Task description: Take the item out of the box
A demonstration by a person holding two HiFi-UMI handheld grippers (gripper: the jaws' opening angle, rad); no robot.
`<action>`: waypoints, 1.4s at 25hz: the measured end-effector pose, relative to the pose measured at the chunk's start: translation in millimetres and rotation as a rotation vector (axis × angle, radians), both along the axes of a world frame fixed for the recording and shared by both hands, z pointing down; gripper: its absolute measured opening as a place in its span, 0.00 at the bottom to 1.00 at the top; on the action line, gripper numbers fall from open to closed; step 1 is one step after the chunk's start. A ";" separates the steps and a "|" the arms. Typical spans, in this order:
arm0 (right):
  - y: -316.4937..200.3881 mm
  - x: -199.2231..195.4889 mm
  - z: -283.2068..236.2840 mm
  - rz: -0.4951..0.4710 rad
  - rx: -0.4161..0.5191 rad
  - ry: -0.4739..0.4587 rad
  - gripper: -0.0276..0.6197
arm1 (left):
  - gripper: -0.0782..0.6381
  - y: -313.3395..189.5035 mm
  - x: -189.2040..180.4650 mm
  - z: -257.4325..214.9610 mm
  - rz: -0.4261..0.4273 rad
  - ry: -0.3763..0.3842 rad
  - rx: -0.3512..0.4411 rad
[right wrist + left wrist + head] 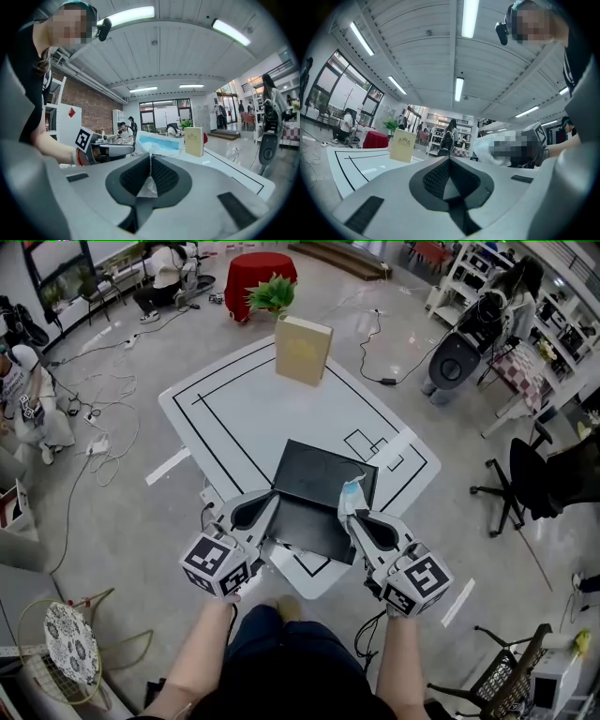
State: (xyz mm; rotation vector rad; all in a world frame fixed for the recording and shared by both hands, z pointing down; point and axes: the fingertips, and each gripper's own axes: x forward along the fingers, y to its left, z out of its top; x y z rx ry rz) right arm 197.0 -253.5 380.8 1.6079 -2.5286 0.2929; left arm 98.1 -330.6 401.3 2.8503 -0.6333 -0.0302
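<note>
A wide, busy room with a grey floor surrounds a white worktop (234, 409) marked with black lines. The item, a thin white packet with a blue band (351, 495), is already clear of the box. It stands up above the flat black box (319, 488), over the box's right edge, and touches nothing but the right gripper (349, 514). The right gripper view shows those jaws pressed together on the packet's lower edge, with the rest of it fanning out beyond the tips. Pinching the margin this way probably suits so limp and flat a thing, and holding it raised keeps it from dragging on the box wall.

The black box lies near the worktop's front edge and shows two dark panels, so it seems to lie open, though I cannot be sure of that. The left gripper (270, 495) has its tip at the box's left corner. Its jaws are together with nothing visible between them, and it is most likely placed there to steady the box against the lift. By my reading the removal itself is done, and what remains is to carry the packet aside and set it down.

A cream box (302, 351) stands upright at the worktop's far edge, well apart from both grippers. A potted plant (272, 293) stands on the floor beyond it.
</note>
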 end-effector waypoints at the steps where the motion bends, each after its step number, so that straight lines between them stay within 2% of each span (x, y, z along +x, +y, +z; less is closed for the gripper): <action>1: -0.6 -0.2 -2.2 0.000 0.005 0.001 0.06 | 0.13 -1.0 0.3 -1.8 -0.001 0.003 0.000; 12: -4.9 -4.5 -26.4 0.024 0.075 -0.009 0.06 | 0.13 -5.1 0.8 -20.6 0.007 0.031 0.009; 35: 8.3 18.9 -64.4 0.197 0.182 0.010 0.06 | 0.13 -4.9 1.5 -55.1 0.015 0.041 0.047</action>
